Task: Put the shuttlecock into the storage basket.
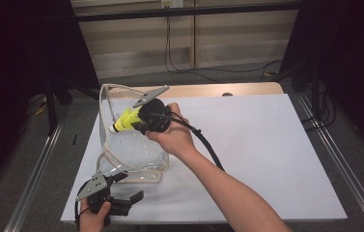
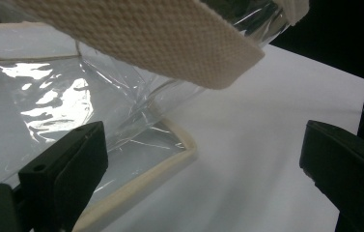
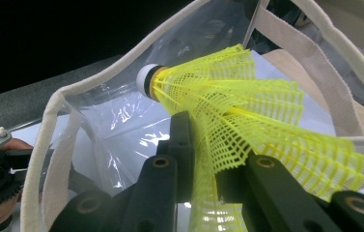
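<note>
Right gripper view: the right gripper is clamped on the shuttlecock's yellow skirt — cork pointing ahead, down into the clear bag's mouth just beyond. The left gripper stands open beside the bag's corner on the bench.

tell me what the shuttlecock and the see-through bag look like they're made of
Shuttlecock: skirt looks like moulded yellow plastic mesh, given its open grid; the white cap could be foam or cork.
Bag: glossy clear plastic film, with glare and creases. Its strap and trim look like cream woven cotton webbing, with a visible weave.
</note>
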